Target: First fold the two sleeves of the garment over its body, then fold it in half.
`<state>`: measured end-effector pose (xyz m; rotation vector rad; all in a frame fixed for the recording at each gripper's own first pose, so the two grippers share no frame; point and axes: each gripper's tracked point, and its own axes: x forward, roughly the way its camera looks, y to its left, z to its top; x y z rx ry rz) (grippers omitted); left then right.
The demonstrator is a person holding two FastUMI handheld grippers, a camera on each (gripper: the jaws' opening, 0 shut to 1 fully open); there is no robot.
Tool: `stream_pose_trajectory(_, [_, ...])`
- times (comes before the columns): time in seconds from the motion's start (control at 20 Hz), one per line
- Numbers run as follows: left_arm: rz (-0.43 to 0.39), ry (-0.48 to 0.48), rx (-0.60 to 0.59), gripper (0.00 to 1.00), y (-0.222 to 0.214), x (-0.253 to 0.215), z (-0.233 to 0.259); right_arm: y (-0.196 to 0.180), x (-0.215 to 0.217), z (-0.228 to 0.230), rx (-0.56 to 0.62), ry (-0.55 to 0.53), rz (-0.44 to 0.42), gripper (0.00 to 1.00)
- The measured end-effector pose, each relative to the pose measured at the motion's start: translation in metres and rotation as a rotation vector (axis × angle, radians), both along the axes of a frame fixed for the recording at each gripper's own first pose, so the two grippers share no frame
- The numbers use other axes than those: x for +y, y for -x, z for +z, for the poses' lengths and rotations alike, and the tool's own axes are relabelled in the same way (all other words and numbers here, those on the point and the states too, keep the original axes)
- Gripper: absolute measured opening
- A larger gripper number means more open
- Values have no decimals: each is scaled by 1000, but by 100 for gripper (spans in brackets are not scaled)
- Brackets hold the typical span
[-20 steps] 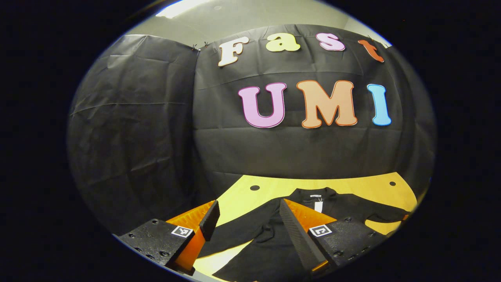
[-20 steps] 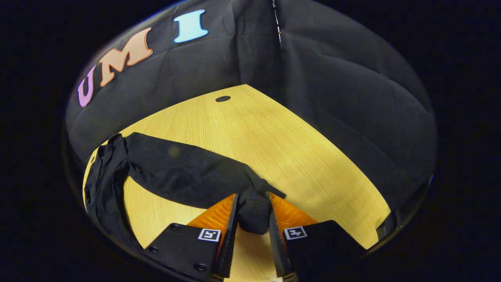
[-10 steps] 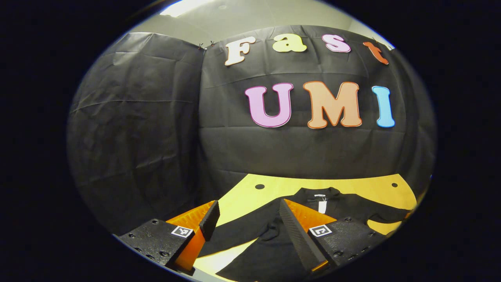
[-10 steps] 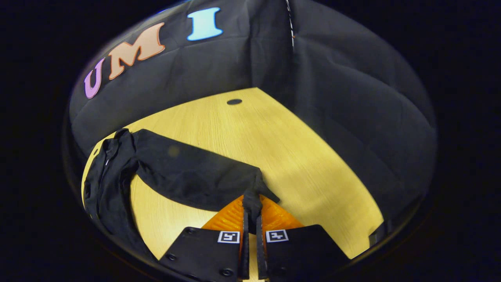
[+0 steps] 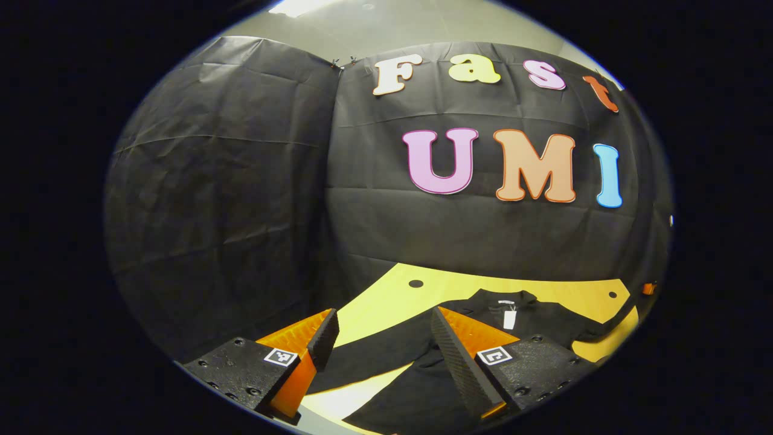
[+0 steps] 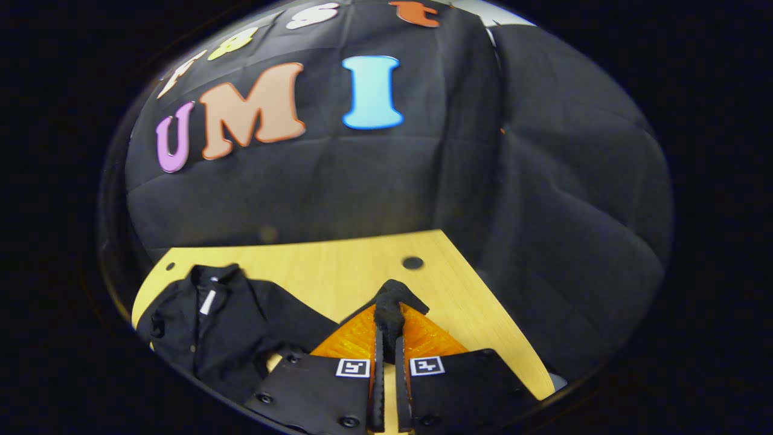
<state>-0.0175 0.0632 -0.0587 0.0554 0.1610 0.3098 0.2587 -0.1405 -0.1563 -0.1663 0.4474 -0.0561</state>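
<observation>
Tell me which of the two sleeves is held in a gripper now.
The sleeve pinched in the shut right gripper. The other sleeve lies flat on the table, between the open left gripper's fingers.

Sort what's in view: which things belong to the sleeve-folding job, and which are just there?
Part of the job:
- black garment
- its sleeve cuff, pinched in the right gripper
- left gripper, open over the other sleeve

Just there:
- wooden table
- holes in the table
- white neck tag
</observation>
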Motion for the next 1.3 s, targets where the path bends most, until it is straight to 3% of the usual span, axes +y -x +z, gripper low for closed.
stream_pose_trajectory(0.25, [61, 7, -5, 93, 16, 37, -1, -48, 149, 34, -81, 29, 225, 10])
stream_pose_trajectory(0.45, [129, 42, 8, 93, 33, 68, -11, -57, 264, 5, -40, 32, 382, 10])
stream_pose_trajectory(0.7, [246, 56, 42, 92, 62, 113, -31, -43, 372, -58, 68, -38, 530, 10])
stream_pose_trajectory(0.95, [344, 83, 79, 92, 88, 148, -51, -20, 433, -120, 189, -64, 672, 9])
stream_pose_trajectory(1.1, [382, 76, 101, 92, 98, 162, -58, -16, 441, -152, 240, -61, 689, 10])
stream_pose_trajectory(1.3, [403, 75, 111, 92, 106, 172, -63, -20, 445, -161, 252, -82, 677, 10])
